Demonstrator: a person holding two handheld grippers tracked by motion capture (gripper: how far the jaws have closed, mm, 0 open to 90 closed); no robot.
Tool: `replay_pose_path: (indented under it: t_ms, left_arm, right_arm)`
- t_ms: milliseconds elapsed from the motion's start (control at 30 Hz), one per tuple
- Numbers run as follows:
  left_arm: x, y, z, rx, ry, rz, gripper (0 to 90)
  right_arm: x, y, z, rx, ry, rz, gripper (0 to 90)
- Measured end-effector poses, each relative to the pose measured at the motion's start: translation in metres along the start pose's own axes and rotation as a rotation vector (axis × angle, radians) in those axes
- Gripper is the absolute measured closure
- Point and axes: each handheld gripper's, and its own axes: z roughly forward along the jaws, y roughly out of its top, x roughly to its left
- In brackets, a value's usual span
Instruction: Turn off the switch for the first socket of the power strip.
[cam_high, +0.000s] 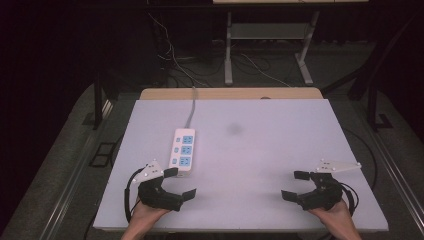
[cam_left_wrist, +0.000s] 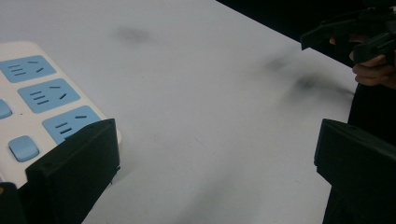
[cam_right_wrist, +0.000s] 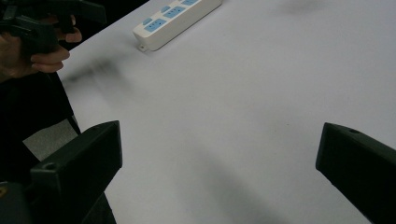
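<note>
High view: white power strip (cam_high: 183, 149) lies on the pale table (cam_high: 260, 150), left of centre, its grey cord (cam_high: 191, 107) running off the far edge. Left gripper (cam_high: 181, 184) sits just at the strip's near end; right gripper (cam_high: 296, 185) is well apart from the strip, over by the near right corner. Both have jaws spread wide and hold nothing.

Risks, as I judge them:
- The left gripper's inner jaw is almost against the strip's near end. In the left gripper view, that jaw overlaps the strip (cam_left_wrist: 44, 100) at the nearest blue socket — any forward nudge likely shoves the strip instead of straddling it.
- The strip looks light and the tabletop smooth. A one-sided push would probably slide or rotate it, with the cord pulling back against it.
- Clamping over the top face could press the blue switch (cam_left_wrist: 22, 147) beside the sockets. Better to close across the long sides.
- Right gripper view shows the strip (cam_right_wrist: 175, 21) far off and up-left of its jaws, with the other hand (cam_right_wrist: 32, 51) between them. If both reach in together, collision is possible.

Relative position: the strip sits ahead of the left gripper and slightly to its left, long axis pointing away from the person. Nothing lies between the jaws of either gripper but bare table.
</note>
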Motion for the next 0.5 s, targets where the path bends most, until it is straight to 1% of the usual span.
replay_pose_path:
  t_ms: [200,267,333,367,400,500]
  left_arm:
    - [-0.001,0.004,0.001,0.027,-0.006,-0.002,0.0]
    - [-0.001,0.007,0.003,0.048,-0.002,0.002,0.0]
    - [-0.001,0.009,0.003,0.055,0.004,-0.004,0.0]
    - [-0.001,0.009,0.003,0.055,0.004,-0.004,0.0]
    - [0.0,0.012,0.004,0.059,-0.001,-0.013,0.0]
    - [0.001,0.015,0.005,0.07,0.001,-0.009,0.0]
  right_arm:
    - [0.002,0.0,0.001,0.006,0.003,-0.006,0.2]
    - [0.002,0.0,0.001,0.008,0.002,-0.006,0.2]
    - [0.002,0.0,0.001,0.007,0.003,-0.008,0.2]
    - [0.002,0.0,0.001,0.006,0.002,-0.008,0.2]
    - [0.002,0.0,0.001,0.005,0.002,-0.008,0.2]
    - [0.001,0.0,0.0,0.003,-0.001,-0.005,0.2]
